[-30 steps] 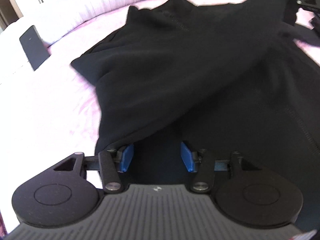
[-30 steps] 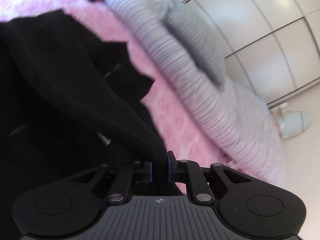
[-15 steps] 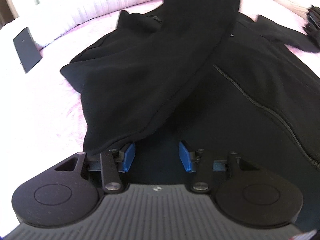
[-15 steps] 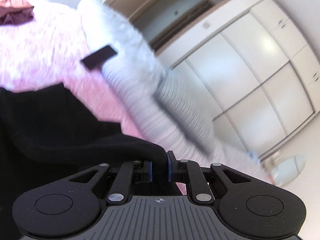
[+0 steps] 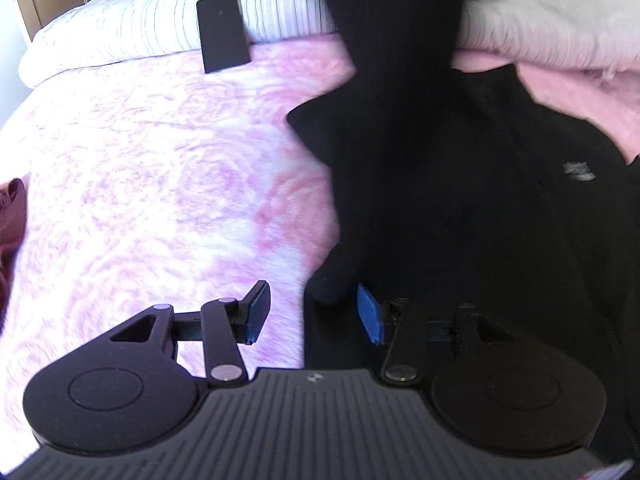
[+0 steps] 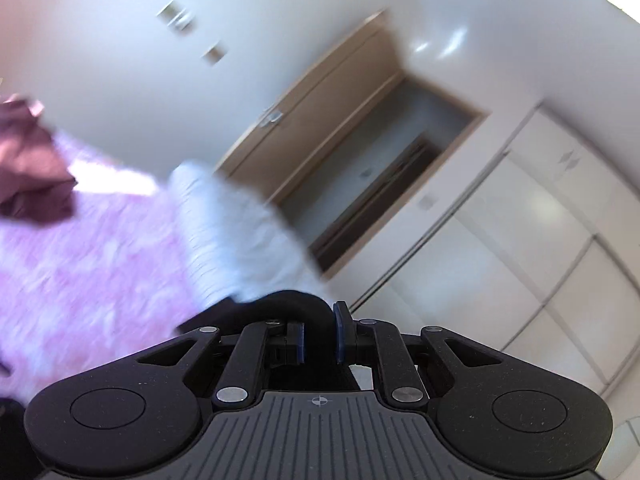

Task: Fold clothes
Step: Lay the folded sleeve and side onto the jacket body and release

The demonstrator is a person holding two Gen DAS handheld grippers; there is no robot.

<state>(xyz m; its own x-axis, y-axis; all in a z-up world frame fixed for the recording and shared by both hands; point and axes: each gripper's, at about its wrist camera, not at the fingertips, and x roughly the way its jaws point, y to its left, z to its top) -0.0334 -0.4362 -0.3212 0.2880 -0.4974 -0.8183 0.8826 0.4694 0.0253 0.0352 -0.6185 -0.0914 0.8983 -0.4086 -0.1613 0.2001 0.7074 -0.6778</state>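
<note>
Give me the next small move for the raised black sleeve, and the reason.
Probably carry the right gripper across and lower the sleeve onto the jacket body. The sleeve is pinched between its pads and hangs lifted above the pink bedspread, while the left gripper stands open at the jacket's edge, holding nothing.

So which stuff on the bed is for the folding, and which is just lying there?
For the folding:
black jacket
right gripper, pinching its raised sleeve
left gripper, open at the jacket's edge

Just lying there:
phone
dark red cloth
striped white duvet
</note>
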